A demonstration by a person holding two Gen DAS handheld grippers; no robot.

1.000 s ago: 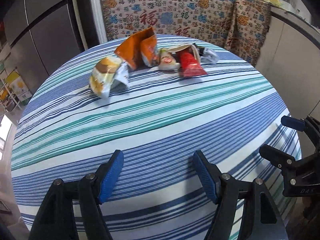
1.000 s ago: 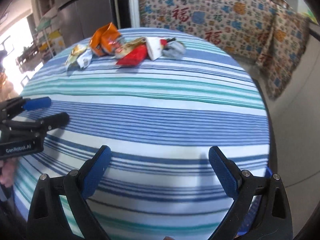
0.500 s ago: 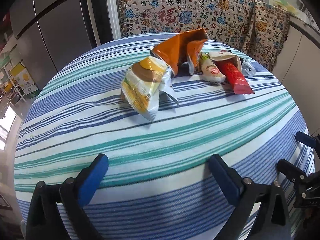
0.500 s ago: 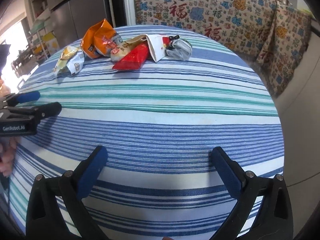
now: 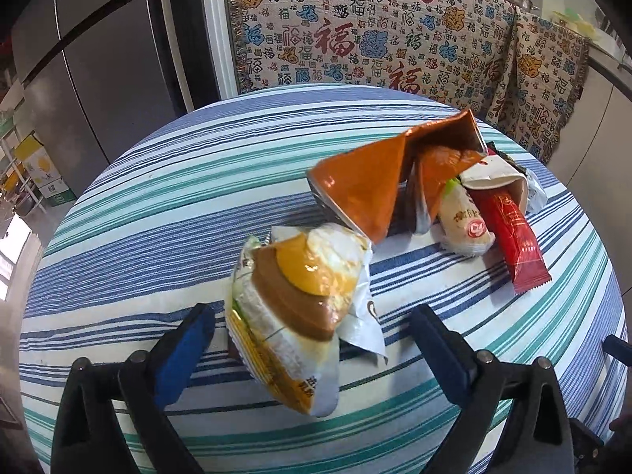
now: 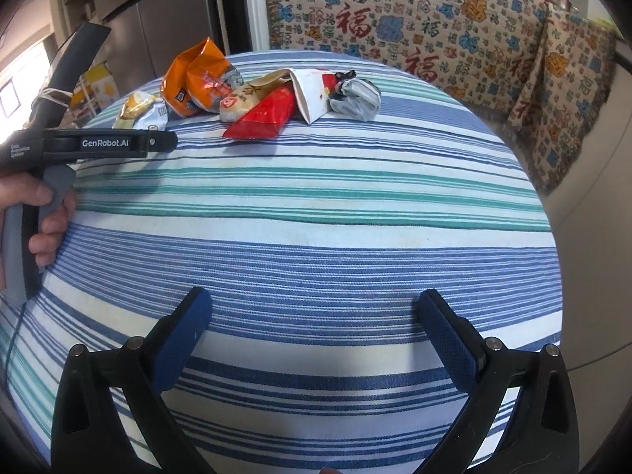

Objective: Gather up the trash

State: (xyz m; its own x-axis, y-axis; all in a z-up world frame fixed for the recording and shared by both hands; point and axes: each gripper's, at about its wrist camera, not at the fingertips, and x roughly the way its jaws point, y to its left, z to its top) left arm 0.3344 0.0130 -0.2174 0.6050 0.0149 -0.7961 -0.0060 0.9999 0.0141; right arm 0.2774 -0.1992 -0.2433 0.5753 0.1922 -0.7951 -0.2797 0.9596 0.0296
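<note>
Two tongs spread wide, gripping nothing. My left gripper straddles the yellow-brown snack wrapper on the striped tablecloth; right gripper hovers well back. Best pinch the crumpled middle, clear of the orange chip bag.

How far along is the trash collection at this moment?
Nothing looks collected yet: every wrapper lies on the table. In hand: the open left gripper straddles the yellow wrapper, not yet closed. Left: the orange bag, white wrapper, red packet, paper piece and grey wad. The right gripper is open, empty.
</note>
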